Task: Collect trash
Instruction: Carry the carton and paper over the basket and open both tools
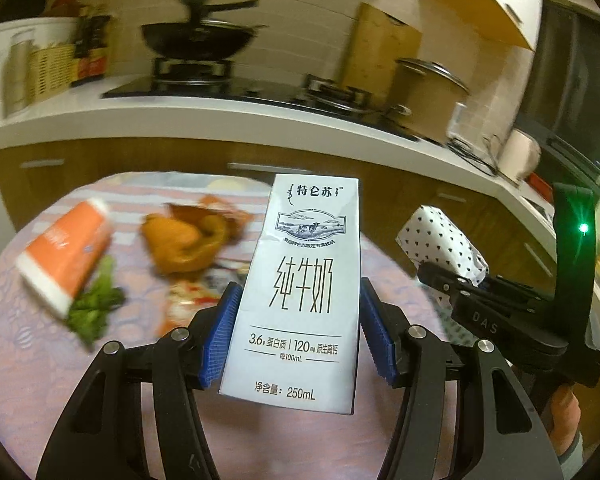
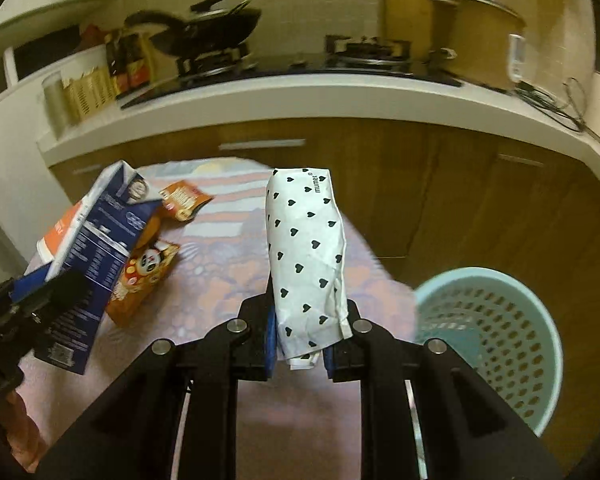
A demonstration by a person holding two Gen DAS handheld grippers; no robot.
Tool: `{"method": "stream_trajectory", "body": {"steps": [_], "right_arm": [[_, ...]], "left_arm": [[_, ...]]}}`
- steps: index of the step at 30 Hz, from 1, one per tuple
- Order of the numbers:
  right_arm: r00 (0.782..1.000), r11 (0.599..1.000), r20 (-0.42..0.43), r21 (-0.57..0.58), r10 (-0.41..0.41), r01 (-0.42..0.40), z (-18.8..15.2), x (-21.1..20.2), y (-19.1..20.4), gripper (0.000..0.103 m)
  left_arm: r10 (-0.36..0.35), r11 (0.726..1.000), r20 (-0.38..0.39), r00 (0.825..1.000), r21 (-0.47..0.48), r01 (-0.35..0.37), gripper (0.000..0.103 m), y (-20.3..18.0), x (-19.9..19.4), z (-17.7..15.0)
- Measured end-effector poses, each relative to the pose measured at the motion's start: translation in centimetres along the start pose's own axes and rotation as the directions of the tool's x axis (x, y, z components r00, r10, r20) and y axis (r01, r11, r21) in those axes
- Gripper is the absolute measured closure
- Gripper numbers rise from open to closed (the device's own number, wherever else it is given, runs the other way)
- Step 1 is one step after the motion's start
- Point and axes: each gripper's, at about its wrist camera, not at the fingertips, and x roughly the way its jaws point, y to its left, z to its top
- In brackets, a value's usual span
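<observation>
Left gripper is pinching a 250 mL milk carton, blue pads pressing its two narrow sides; carton is standing upright, lifted clear of the pink patterned tablecloth. Right gripper is clamping the lower end of a white tissue pack with black hearts, pack pointing up toward 12 o'clock from the fingers.

In the left wrist view, the right gripper is showing at 3 o'clock with the tissue pack sticking out of it toward 11 o'clock. At 9 o'clock of the carton an orange-and-white cup is lying on its side, a green leafy scrap just beside its mouth. Crumpled orange snack wrappers are lying between cup and carton; blur is hiding their detail.

In the right wrist view, the carton's dark blue back is showing at 9 o'clock, a panda-print orange wrapper under its edge, a smaller orange packet at 10 o'clock. A pale blue perforated waste basket is standing on the floor at 4 o'clock, off the table edge.

Behind: white counter, black wok on the gas stove, lidded pot.
</observation>
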Motion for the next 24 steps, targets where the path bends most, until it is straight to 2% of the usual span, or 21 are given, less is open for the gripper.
{"method": "stream_trajectory", "body": {"steps": [8, 15, 20, 24], "right_arm": [[0.997, 0.995, 0.022, 0.066, -0.078, 0.076, -0.7, -3.5, -5.6, 0.088], [0.989, 0.981, 0.001, 0.133, -0.146, 0.144, -2.1, -4.8, -11.2, 0.088], [0.984, 0.966, -0.050, 0.185, -0.172, 0.179, -3.8, -4.3, -15.5, 0.088], [0.980, 0.955, -0.118, 0.232, -0.160, 0.184, -5.5, -2.6, -18.3, 0.088]], "left_arm": [[-0.104, 0.990, -0.017, 0.994, 0.090, 0.105, 0.047, -6.9, 1.8, 0.4], [-0.177, 0.969, -0.063, 0.982, 0.161, 0.185, 0.047, -13.0, 4.3, 0.0], [-0.219, 0.956, -0.115, 0.969, 0.171, 0.237, 0.047, -16.6, 7.4, -0.8], [-0.231, 0.953, -0.170, 0.958, 0.156, 0.258, 0.047, -18.4, 10.5, -1.6]]}}
